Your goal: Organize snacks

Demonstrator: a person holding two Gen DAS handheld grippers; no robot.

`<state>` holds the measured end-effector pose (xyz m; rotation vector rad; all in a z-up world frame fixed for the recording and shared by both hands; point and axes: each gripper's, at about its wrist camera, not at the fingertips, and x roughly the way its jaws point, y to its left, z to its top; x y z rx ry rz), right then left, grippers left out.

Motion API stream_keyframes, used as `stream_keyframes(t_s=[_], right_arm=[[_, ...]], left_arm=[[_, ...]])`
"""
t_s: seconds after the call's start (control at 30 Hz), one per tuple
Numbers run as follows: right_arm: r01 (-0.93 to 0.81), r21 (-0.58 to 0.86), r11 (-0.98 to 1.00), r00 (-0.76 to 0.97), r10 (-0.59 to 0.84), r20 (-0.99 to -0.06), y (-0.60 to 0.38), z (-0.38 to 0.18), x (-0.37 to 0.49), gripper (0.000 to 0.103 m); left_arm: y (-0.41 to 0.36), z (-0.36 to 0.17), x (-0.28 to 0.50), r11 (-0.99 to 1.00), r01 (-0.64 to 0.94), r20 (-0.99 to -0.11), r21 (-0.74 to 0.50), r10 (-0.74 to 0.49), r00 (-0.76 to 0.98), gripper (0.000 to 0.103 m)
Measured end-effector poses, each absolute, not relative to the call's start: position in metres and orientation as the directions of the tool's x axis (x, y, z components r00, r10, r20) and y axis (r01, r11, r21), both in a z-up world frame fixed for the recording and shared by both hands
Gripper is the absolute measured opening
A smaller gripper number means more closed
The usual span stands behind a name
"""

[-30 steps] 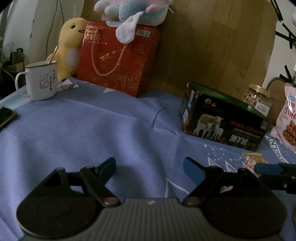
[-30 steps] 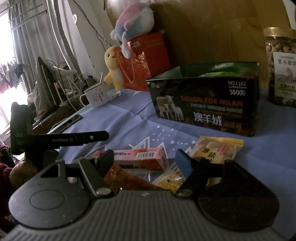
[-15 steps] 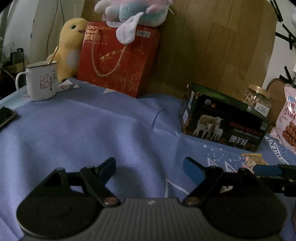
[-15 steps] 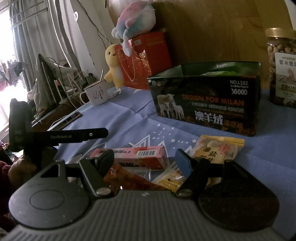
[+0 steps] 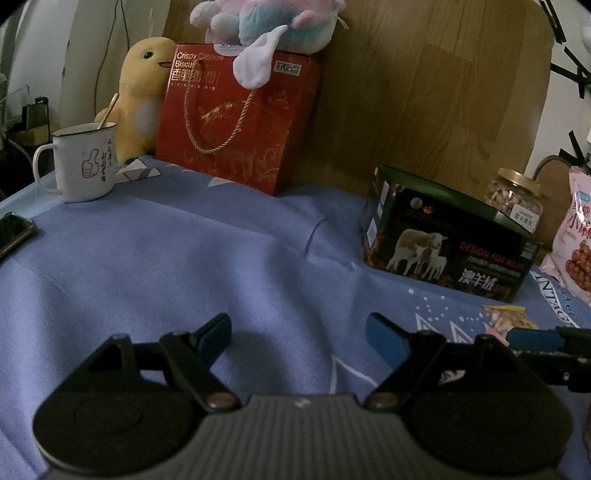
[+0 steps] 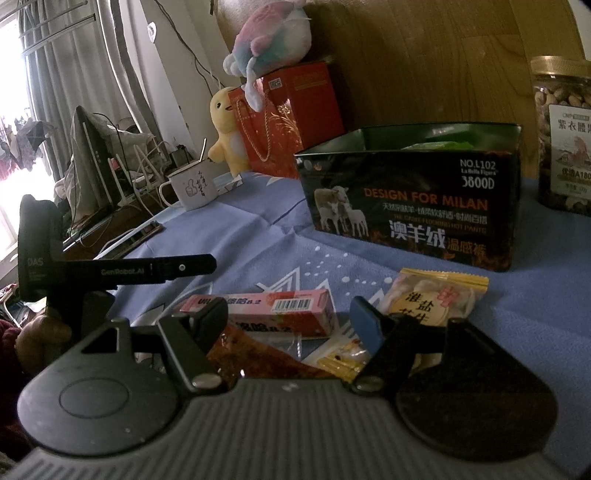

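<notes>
Both grippers, left (image 5: 297, 326) and right (image 6: 288, 314), gape wide, empty; one "DESIGN FOR MILAN" box (image 6: 410, 206), four snack packets (image 6: 430, 297) in front

Wood-panel wall (image 5: 424, 92) behind; curtained window (image 6: 22, 55) — perhaps daylight.

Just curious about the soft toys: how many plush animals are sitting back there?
2. A yellow plush duck stands beside the red gift bag, behind the mug; a pastel plush lies on top of the bag. Others could be hidden.
</notes>
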<state>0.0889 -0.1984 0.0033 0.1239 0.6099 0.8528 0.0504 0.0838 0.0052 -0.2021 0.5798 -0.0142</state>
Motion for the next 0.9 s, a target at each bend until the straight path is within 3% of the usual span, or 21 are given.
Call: stream_keyframes(t_s=[0.57, 0.9], right_arm=[[-0.674, 0.330, 0.660, 0.494, 0.736, -0.463, -0.195, 0.002, 0.088, 0.074], [-0.603, 0.339, 0.722, 0.572, 0.688, -0.447, -0.222, 0.024, 0.074, 0.071]], left_arm=[[0.083, 0.005, 0.051, 0.980, -0.023, -0.542, -0.196, -0.089, 0.835, 0.082], [0.095, 0.010, 0.037, 0.957, 0.035, -0.454, -0.287, -0.168, 0.875, 0.082]])
